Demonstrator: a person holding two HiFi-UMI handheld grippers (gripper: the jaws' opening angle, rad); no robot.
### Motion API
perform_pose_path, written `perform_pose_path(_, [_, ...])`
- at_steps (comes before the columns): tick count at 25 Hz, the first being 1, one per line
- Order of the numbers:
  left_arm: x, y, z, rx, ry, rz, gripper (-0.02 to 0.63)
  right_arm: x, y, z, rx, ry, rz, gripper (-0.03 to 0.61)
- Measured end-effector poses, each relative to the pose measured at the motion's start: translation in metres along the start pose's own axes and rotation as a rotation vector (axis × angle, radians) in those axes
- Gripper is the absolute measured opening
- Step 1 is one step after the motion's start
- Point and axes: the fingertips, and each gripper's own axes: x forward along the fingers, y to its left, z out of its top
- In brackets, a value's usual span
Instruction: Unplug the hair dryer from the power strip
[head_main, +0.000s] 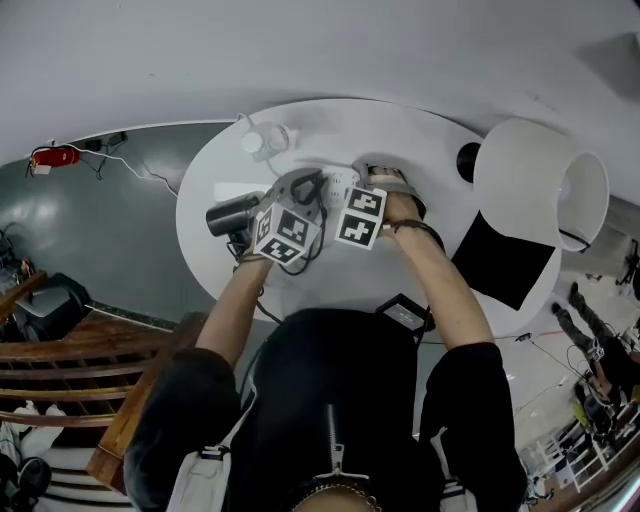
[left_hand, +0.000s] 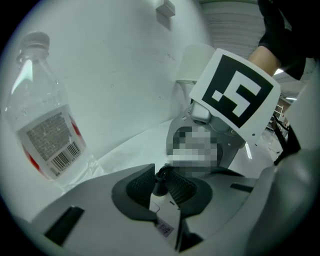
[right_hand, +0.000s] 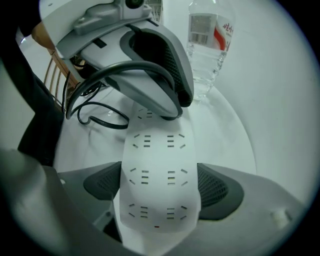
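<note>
Right gripper (right_hand: 160, 186) clamps the white power strip (right_hand: 156, 150) by both sides on the round table (head_main: 330, 125). Left gripper (left_hand: 161, 186) pinches a small dark piece (left_hand: 160, 176), plug or cord, unclear, and it hides the strip's far end. Hair dryer (head_main: 230, 214) lies just left, partly covered.

Wall: a plain white wall (head_main: 300, 50) is running along the far side, behind the table.
Floor: a smooth grey floor (head_main: 90, 220) is showing on the left and catching soft reflections.
Table: a round white table (head_main: 330, 125) is standing in the middle, close to the wall.
Lamp: a white drum lampshade (head_main: 530, 185) is rising at the table's far right.
Chair: a wooden chair (head_main: 70, 345) with curved rails is standing near left, beside the table.
Light: even, cool light is falling over everything.
</note>
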Motion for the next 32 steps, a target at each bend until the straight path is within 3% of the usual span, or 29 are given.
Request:
perform_pose_path(8, [-0.002,0.002,-0.003,-0.009,0.002,0.001,0.069,-0.02,-0.001,-0.003,-0.004,-0.005,-0.004,0.444])
perform_pose_path(9, [-0.002,0.002,-0.003,-0.006,0.002,0.003,0.069,-0.019,-0.001,-0.005,-0.003,0.006,-0.002,0.399])
perform_pose_path(10, [-0.002,0.001,-0.003,-0.003,0.001,0.005,0.068,-0.018,0.0,-0.007,0.001,0.013,0.0,0.394])
perform_pose_path(26, [-0.005,0.003,-0.001,-0.018,0.0,0.025,0.044,-0.014,-0.001,-0.005,0.023,0.049,0.026,0.393])
perform_pose_path(32, [-0.01,0.0,0.0,0.062,-0.04,0.085,0.041,-0.015,-0.001,-0.005,0.024,0.057,0.03,0.393])
